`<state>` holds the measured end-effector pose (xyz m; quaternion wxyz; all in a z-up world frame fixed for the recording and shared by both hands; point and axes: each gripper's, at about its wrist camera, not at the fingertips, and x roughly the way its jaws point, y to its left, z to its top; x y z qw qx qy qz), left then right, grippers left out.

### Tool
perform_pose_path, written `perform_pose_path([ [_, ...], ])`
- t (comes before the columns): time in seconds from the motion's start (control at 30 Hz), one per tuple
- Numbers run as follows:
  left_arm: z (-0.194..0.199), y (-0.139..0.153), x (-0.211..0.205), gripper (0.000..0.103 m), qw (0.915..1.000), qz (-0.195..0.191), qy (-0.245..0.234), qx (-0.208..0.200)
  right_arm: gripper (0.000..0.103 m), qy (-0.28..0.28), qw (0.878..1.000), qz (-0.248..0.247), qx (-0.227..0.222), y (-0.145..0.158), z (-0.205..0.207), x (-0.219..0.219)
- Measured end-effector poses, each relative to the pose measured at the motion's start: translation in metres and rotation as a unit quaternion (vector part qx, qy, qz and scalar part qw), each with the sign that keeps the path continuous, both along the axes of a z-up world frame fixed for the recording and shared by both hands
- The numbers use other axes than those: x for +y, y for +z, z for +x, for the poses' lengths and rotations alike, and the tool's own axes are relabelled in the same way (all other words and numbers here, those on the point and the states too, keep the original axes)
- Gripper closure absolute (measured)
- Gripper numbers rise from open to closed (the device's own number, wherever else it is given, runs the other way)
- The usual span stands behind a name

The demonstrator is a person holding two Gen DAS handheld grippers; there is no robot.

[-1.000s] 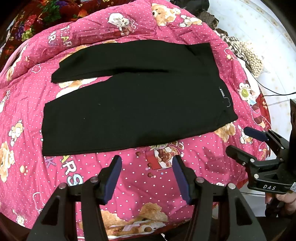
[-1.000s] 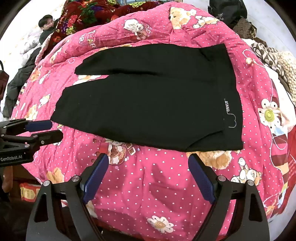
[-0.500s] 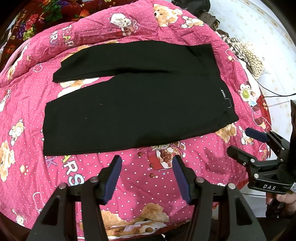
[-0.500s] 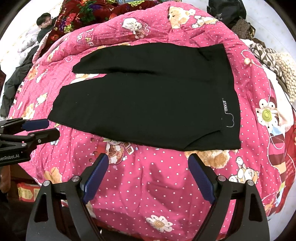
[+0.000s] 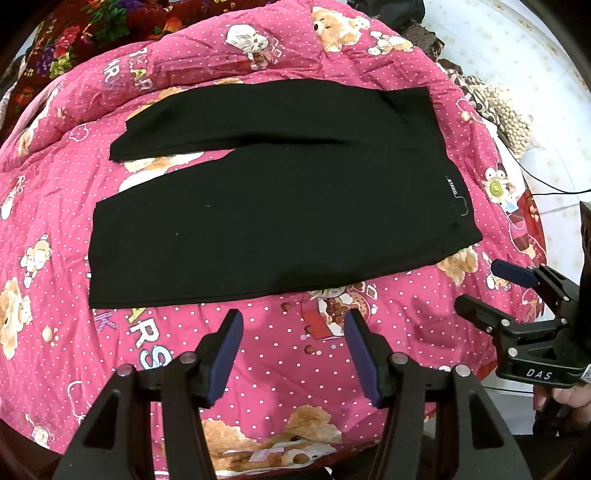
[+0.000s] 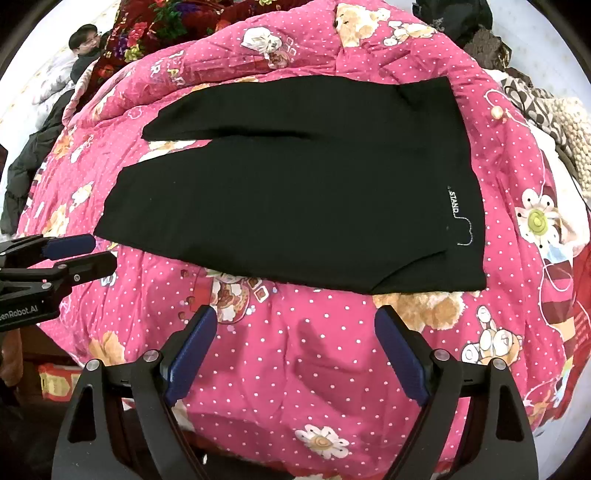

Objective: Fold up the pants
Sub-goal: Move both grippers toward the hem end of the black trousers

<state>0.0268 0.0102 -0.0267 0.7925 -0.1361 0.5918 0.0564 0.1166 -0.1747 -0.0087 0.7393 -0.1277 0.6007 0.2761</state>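
Black pants (image 5: pixel 280 206) lie flat on a pink dotted quilt (image 5: pixel 258 339), waistband to the right, both legs pointing left; they also show in the right wrist view (image 6: pixel 295 192). A white "STAND" print sits near the waistband (image 6: pixel 453 201). My left gripper (image 5: pixel 293 325) is open and empty, hovering over the quilt in front of the near leg's edge. My right gripper (image 6: pixel 295 321) is open and empty, in front of the near edge close to the waist. Each gripper shows in the other's view, the right one (image 5: pixel 484 284) and the left one (image 6: pixel 99 249).
The quilt (image 6: pixel 314 362) covers a bed and drops off at the near edge. A pile of patterned clothes (image 6: pixel 546 110) lies at the right. A floral blanket (image 6: pixel 166 22) and a person (image 6: pixel 86 40) are at the far left. A cable (image 5: pixel 546 188) runs on the floor.
Both grippers have shifted slightly relative to the pants; the pants sit a little lower and further right in the left wrist view. Jaws stay open. The pants have not moved.
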Motion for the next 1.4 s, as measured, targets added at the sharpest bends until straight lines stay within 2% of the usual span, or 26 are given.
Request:
perform_pose_path([
  [1.17, 0.008, -0.008, 0.002, 0.044, 0.9999, 0.007, 0.003, 0.009, 0.016, 0.012, 1.000, -0.003, 0.005, -0.012, 0.002, 0.007],
  [1.4, 0.009, -0.009, 0.003, 0.044, 0.9999, 0.008, 0.003, 0.010, 0.016, 0.013, 1.000, 0.000, 0.018, -0.016, 0.003, 0.009],
])
